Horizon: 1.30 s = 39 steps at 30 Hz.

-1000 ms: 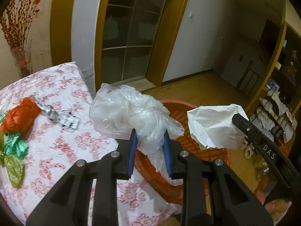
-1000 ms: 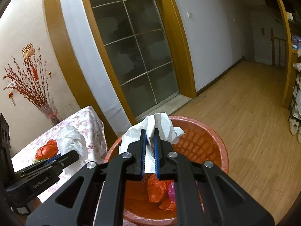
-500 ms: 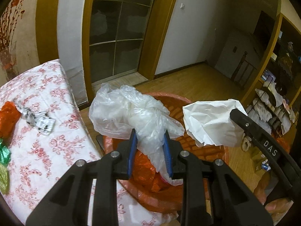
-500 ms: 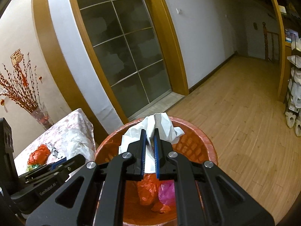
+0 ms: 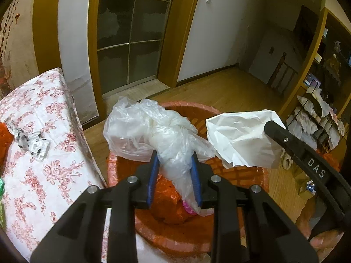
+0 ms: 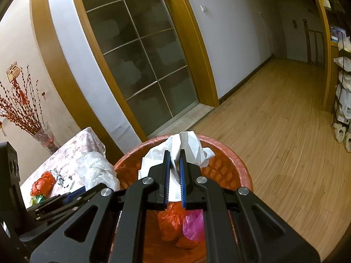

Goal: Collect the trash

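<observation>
My left gripper (image 5: 174, 155) is shut on a crumpled clear plastic bag (image 5: 151, 133) and holds it over the red trash basket (image 5: 252, 173). My right gripper (image 6: 174, 155) is shut on a crumpled white paper (image 6: 188, 146), also above the basket (image 6: 228, 168). The paper shows in the left wrist view (image 5: 241, 140) too, beside the plastic bag. Orange and pink bags (image 6: 182, 221) lie inside the basket.
A table with a floral cloth (image 5: 43, 175) stands left of the basket. On it lie a foil blister pack (image 5: 37, 146), an orange bag (image 6: 42, 183) and green wrappers (image 6: 37, 199). A shelf rack (image 5: 318, 120) stands at the right. Wood floor (image 6: 285, 131) lies beyond.
Both grippers have moved right from the table to over the basket, each keeping its hold. More of the basket's inside shows now.
</observation>
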Tool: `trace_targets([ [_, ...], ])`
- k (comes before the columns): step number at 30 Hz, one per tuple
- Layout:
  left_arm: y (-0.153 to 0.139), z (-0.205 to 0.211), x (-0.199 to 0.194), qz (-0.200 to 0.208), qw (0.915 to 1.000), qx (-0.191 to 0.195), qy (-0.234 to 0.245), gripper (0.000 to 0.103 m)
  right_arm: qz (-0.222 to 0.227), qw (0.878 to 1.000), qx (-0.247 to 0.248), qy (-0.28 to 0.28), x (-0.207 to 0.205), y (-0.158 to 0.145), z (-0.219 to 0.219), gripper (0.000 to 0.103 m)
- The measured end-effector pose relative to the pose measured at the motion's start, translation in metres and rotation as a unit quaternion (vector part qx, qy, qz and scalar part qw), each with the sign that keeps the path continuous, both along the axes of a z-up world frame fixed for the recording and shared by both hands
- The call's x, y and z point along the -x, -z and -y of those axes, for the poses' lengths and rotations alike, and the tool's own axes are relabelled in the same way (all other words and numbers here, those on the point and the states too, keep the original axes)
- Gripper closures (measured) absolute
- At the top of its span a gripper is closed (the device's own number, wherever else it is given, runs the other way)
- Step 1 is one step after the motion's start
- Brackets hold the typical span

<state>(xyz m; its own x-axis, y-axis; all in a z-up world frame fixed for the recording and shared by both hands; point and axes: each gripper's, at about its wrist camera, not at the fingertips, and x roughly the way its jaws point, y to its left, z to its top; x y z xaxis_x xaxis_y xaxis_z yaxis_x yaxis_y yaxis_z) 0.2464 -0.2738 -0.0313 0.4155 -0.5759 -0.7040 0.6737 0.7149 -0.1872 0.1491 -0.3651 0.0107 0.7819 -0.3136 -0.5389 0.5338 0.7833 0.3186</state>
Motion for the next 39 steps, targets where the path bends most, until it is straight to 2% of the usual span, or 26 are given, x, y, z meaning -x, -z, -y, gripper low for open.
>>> trace_targets([
  [4,0.006,0.002,-0.001,-0.003,1.0000,-0.007,-0.002,0.067,-0.003,1.000,-0.016,-0.006,-0.001,0.006,0.003,0.091],
  [6,0.010,0.004,-0.003,-0.005,0.9999,-0.010,-0.005,0.064,-0.002,1.000,-0.022,-0.006,0.000,0.009,0.005,0.074],
  [8,0.013,-0.001,-0.005,-0.007,0.9998,-0.013,-0.010,0.062,0.000,1.000,-0.027,-0.004,0.001,0.010,0.007,0.067],
  [16,0.014,-0.029,-0.010,0.008,0.9990,-0.026,-0.037,0.051,-0.002,1.000,-0.024,0.006,0.003,0.010,0.005,0.061],
  [21,0.010,-0.052,-0.012,0.019,0.9974,-0.033,-0.061,0.045,-0.007,1.000,-0.018,-0.006,0.000,0.007,-0.006,0.060],
  [27,0.005,-0.087,-0.012,0.036,0.9939,-0.043,-0.095,0.041,-0.009,1.000,-0.011,-0.027,-0.004,0.002,-0.022,0.055],
  [33,-0.005,-0.141,-0.020,0.044,0.9858,-0.047,-0.155,0.039,-0.015,0.998,-0.009,-0.055,-0.013,0.000,-0.041,0.053],
  [37,-0.012,-0.188,-0.027,0.052,0.9756,-0.056,-0.206,0.037,-0.020,0.997,-0.002,-0.081,-0.023,-0.003,-0.060,0.053],
  [39,-0.016,-0.218,-0.031,0.058,0.9676,-0.062,-0.237,0.036,-0.021,0.996,0.001,-0.092,-0.026,-0.005,-0.067,0.052],
])
